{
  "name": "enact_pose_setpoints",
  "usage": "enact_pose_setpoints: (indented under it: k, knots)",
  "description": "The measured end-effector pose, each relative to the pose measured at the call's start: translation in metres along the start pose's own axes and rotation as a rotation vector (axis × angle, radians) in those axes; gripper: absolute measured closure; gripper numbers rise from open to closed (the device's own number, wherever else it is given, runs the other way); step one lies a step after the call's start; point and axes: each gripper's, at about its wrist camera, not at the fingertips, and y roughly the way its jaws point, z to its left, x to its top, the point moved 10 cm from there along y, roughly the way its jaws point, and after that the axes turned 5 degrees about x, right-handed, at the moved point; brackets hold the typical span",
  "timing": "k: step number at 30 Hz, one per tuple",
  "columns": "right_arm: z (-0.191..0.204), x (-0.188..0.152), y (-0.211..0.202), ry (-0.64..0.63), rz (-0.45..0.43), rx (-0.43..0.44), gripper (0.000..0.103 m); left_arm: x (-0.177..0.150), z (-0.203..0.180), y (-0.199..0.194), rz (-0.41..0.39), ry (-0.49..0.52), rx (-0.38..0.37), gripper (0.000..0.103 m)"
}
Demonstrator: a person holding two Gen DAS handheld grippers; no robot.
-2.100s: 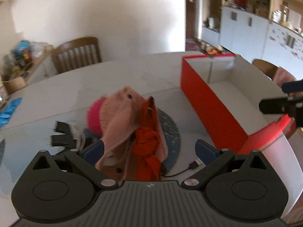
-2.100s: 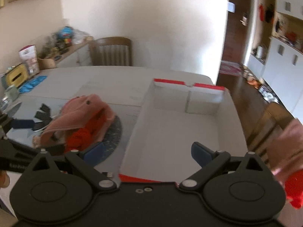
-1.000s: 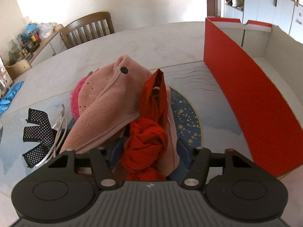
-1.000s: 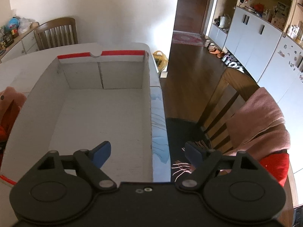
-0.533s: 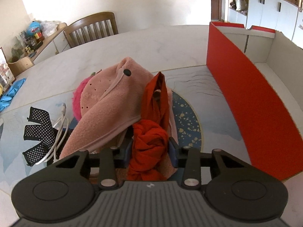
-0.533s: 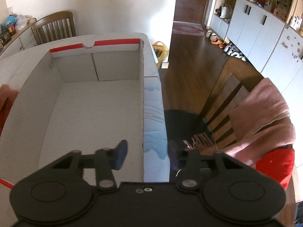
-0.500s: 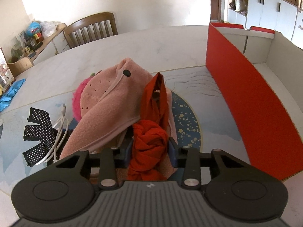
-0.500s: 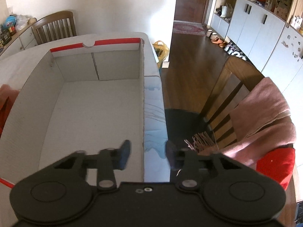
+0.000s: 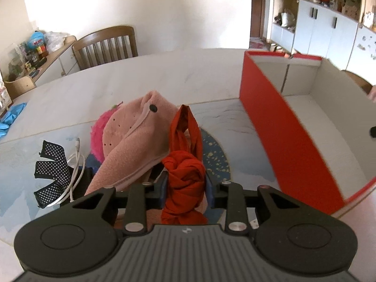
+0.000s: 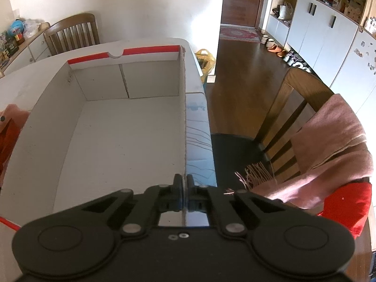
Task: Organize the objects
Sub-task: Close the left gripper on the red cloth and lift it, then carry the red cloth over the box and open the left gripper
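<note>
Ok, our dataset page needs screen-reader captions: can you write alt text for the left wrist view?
The left gripper is clamped on a knotted red cloth beside a pink fleece garment on a table. An open red box with a white inside stands to the right.

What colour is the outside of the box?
Red, with a pale grey-white inside. The box shows its red outer wall best in the left wrist view.
</note>
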Motion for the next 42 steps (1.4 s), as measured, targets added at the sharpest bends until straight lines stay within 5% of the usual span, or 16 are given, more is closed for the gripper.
enact_pose_setpoints:
  k: [13, 24, 35, 42]
  knots:
    - [0.003, 0.002, -0.001, -0.01, 0.007, 0.006, 0.102, 0.051, -0.024, -0.06, -0.083, -0.006, -0.139, 0.074]
    - [0.006, 0.001, -0.003, -0.029, 0.012, 0.016, 0.101, 0.1, -0.082, -0.062, -0.134, 0.091, -0.206, 0.074]
    - [0.007, 0.001, -0.002, -0.056, 0.021, 0.014, 0.101, 0.116, -0.16, -0.02, -0.033, 0.199, -0.299, 0.074]
    - [0.006, 0.001, -0.002, -0.061, 0.024, 0.022, 0.101, 0.101, -0.198, 0.019, 0.051, 0.295, -0.295, 0.074]
